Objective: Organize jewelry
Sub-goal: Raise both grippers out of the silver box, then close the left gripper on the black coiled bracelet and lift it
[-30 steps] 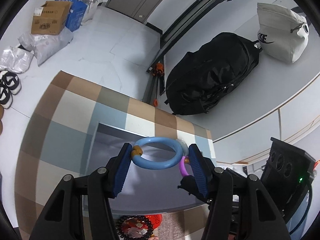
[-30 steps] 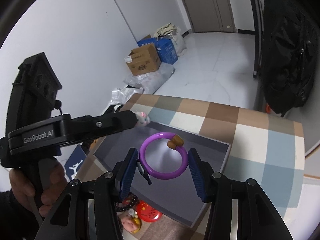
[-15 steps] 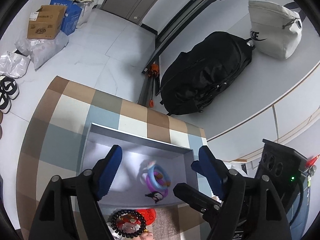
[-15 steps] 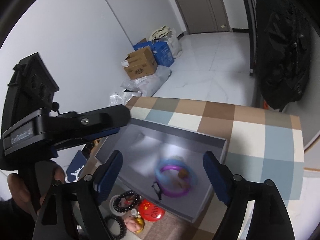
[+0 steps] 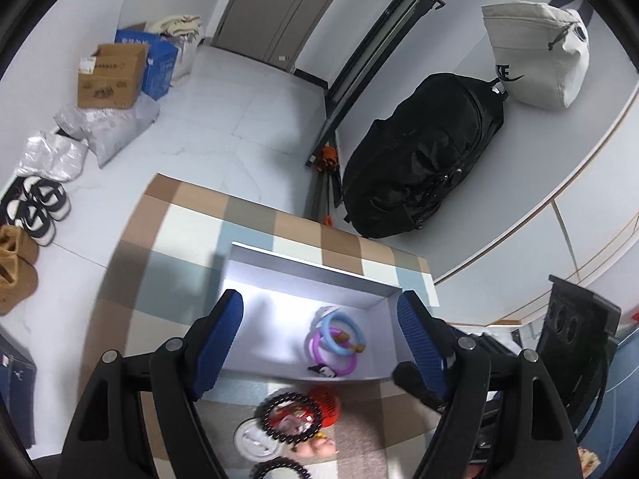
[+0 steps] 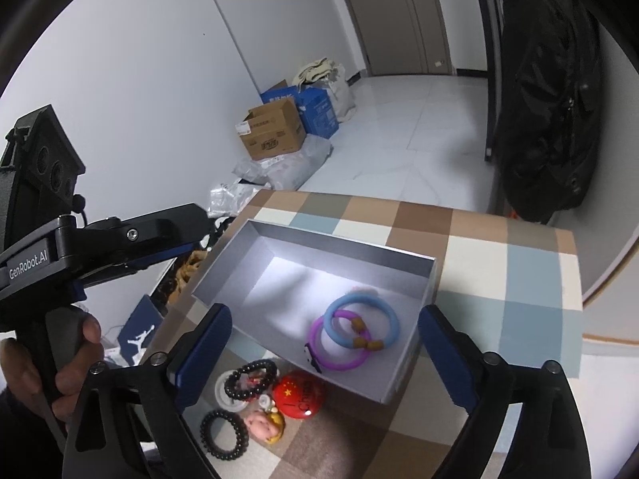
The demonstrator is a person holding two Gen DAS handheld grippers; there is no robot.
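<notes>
Left gripper (image 5: 319, 343): jaws spread wide, holding nothing.
Right gripper (image 6: 323, 355): wide open too, empty.
Blue ring (image 6: 361, 326): in the grey box (image 6: 343, 251), overlapping the purple ring (image 6: 339, 363).
Bead bracelets (image 6: 251, 374): outside, on the checkered cloth (image 6: 531, 275).

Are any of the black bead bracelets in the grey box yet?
No: both black bead bracelets lie on the checked cloth outside the grey box.

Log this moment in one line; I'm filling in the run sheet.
left gripper: open, empty | right gripper: open, empty | blue bangle overlapping purple bangle in gray box | black bead bracelets outside box
</notes>
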